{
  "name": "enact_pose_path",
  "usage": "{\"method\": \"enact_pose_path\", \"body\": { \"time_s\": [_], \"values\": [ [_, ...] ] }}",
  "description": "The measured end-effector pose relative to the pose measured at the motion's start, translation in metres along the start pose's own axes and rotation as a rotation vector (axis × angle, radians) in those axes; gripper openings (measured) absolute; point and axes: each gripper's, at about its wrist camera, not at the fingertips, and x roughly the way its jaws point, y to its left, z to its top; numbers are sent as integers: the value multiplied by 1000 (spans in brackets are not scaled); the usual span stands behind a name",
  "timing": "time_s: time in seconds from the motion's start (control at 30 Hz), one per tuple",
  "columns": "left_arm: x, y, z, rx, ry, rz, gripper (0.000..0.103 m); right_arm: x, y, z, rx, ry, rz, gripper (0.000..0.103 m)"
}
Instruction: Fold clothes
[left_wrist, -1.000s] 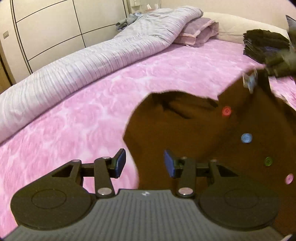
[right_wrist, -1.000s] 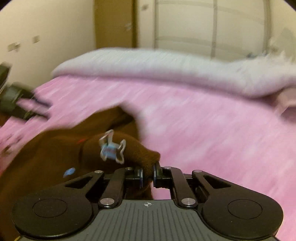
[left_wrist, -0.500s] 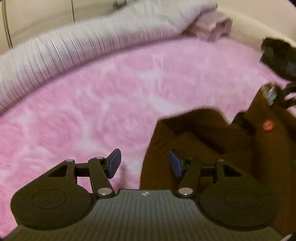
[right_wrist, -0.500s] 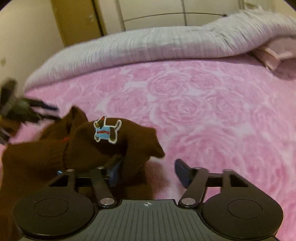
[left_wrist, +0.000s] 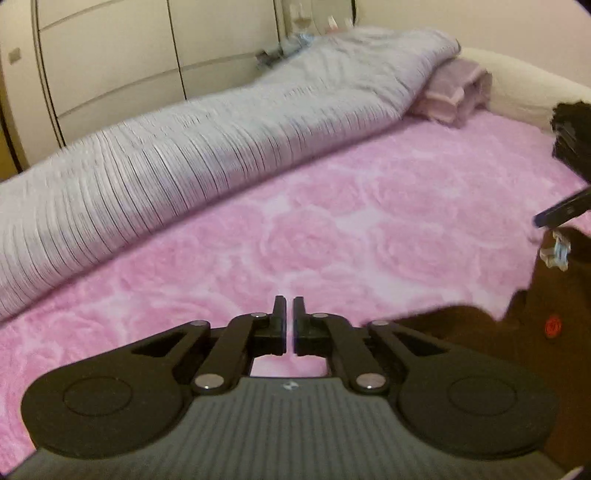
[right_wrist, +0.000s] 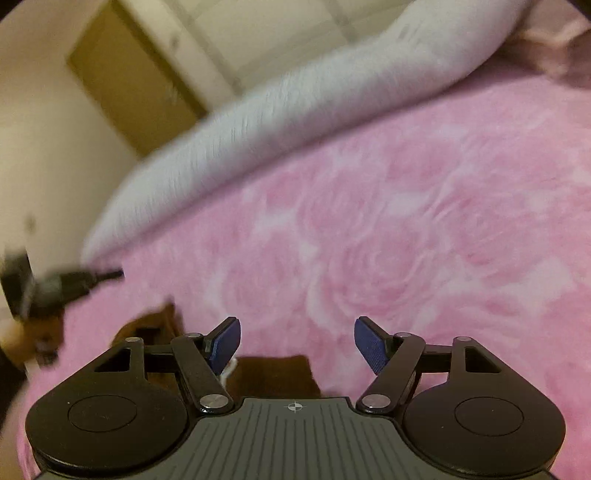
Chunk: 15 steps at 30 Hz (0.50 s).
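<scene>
Brown knitted cardigan with coloured buttons (left_wrist: 546, 354) is lying on the pink rose-patterned bedspread (left_wrist: 332, 236), released for folding.
Right gripper (right_wrist: 297, 345) is opening, nothing between its jaws; left gripper (left_wrist: 289, 325) is sitting closed, empty, beside the cardigan's edge.

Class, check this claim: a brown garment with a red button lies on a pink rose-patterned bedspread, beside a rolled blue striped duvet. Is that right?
One detail is wrong: the rolled duvet is grey striped, not blue, as the left wrist view shows. The rest stands: the brown garment with its red button lies on the pink rose-patterned bedspread.
</scene>
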Motion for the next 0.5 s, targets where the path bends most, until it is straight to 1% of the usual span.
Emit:
{"method": "enact_pose_path", "body": {
  "time_s": [0.03, 0.1, 0.17, 0.2, 0.23, 0.27, 0.3, 0.33, 0.37, 0.4, 0.43, 0.5],
  "values": [
    [2, -1, -5, 9, 17, -9, 4, 17, -1, 4, -9, 85, 7, 72],
    [5, -5, -15, 24, 43, -34, 13, 37, 5, 6, -66, 194, 13, 72],
    [10, -9, -26, 41, 75, -64, 24, 42, 20, 4, -181, 257, -1, 70],
    [13, -10, -32, 47, 92, -80, 26, 41, 27, 1, -222, 286, 3, 58],
    [16, -12, -37, 54, 107, -93, 28, 37, 34, -3, -270, 305, -1, 38],
    [20, -14, -40, 60, 119, -98, 28, 33, 37, -7, -302, 321, -7, 25],
    [24, -16, -43, 68, 129, -102, 28, 29, 40, -11, -331, 330, -5, 15],
    [25, -20, -46, 77, 136, -103, 27, 25, 43, -15, -360, 338, -5, 11],
    [25, -23, -48, 90, 138, -103, 24, 21, 48, -16, -399, 325, -24, 9],
    [24, -27, -48, 107, 134, -102, 18, 16, 53, -18, -438, 311, -44, 7],
    [23, -29, -47, 121, 125, -95, 0, 11, 57, -14, -468, 249, -74, 6],
    [18, -31, -40, 129, 84, -47, 0, -4, 63, 0, -483, 17, -55, 6]
  ]
}}
